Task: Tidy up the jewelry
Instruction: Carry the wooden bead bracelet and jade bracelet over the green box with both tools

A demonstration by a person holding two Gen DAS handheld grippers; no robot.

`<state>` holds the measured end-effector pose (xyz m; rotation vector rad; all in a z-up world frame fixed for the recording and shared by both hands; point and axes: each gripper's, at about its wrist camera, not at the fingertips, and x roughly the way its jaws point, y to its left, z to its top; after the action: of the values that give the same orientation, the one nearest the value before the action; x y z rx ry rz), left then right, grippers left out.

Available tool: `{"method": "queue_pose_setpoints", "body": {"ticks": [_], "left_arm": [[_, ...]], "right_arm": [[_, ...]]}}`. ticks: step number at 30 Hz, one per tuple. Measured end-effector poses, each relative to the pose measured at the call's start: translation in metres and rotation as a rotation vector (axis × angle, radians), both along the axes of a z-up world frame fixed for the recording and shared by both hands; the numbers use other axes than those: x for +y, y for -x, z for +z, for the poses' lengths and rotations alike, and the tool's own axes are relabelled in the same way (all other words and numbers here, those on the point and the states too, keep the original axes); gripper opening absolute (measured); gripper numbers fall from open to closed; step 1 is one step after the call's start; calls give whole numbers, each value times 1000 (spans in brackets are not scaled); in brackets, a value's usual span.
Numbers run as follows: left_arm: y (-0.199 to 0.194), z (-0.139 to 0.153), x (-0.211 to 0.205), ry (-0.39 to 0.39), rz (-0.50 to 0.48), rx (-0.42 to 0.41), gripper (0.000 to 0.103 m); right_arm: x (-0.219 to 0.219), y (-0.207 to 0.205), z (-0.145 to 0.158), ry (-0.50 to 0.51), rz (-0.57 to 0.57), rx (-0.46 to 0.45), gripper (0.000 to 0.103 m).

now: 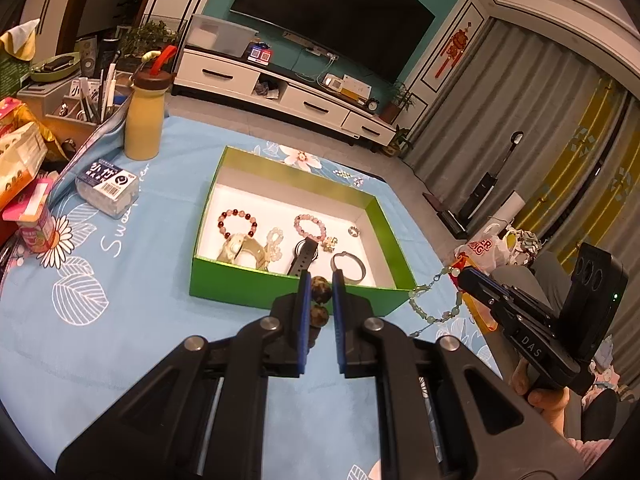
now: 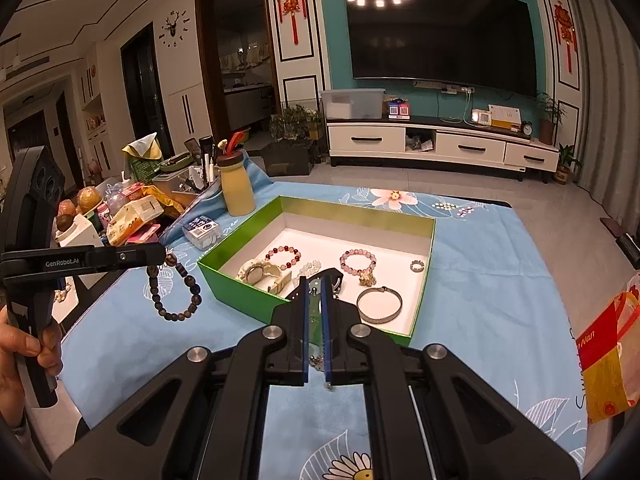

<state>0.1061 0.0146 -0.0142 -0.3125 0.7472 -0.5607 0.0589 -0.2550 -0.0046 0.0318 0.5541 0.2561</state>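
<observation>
The left tongs point(image 2: 160, 258) read "GenRobot.AI" and pinch a dark brown bead bracelet point(image 2: 174, 292) that hangs over the blue floral cloth of the table point(image 2: 500, 280), just left of the green box point(image 2: 248, 284). The right tongs point(image 1: 464, 280), marked "DAS", are pressed on a pale green bead strand point(image 1: 430, 304) dangling just right of the box's near corner. The white floor of the box holds a pink bracelet point(image 2: 357, 260), a red-and-pink one point(image 2: 285, 256), a pale watch point(image 2: 260, 272), a silver bangle point(image 2: 379, 304) and a small ring point(image 2: 417, 266); its far half lies bare
</observation>
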Motion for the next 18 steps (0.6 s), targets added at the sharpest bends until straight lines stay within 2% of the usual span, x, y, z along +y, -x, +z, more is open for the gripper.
{"method": "queue_pose_setpoints", "body": {"ticks": [18], "left_arm": [[-41,10,-28,-15,-35,-5,10]], "right_arm": [[-11,-34,8,-18,-5,-17,5]]}}
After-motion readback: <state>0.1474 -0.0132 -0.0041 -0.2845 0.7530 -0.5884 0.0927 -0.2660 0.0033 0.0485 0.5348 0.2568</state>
